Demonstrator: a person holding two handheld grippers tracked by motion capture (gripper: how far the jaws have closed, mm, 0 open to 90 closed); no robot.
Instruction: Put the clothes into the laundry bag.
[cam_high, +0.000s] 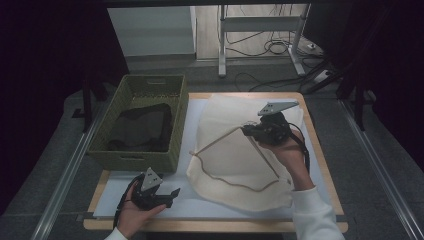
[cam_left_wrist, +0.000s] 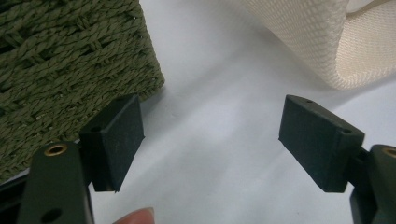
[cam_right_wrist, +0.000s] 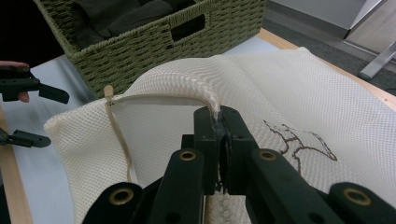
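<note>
A cream mesh bag (cam_high: 235, 155) lies on the right half of the table, with a tan drawstring (cam_high: 225, 179) along its mouth. My right gripper (cam_high: 246, 131) is shut on the bag's rim and holds that edge raised above the table. In the right gripper view the jaws (cam_right_wrist: 217, 114) pinch the rolled hem of the bag (cam_right_wrist: 289, 93), and the drawstring (cam_right_wrist: 119, 135) hangs down at the left. My left gripper (cam_high: 172, 194) rests open at the table's front left with nothing between its jaws (cam_left_wrist: 210, 140); a corner of the bag (cam_left_wrist: 336, 42) lies beyond them.
A green woven basket (cam_high: 132, 161) stands at the table's left and holds dark clothing (cam_high: 142, 127). Its wall (cam_left_wrist: 60, 60) is close to the left jaw. A white mat (cam_high: 150, 206) covers the wooden tabletop. Metal stand legs and cables lie on the floor behind.
</note>
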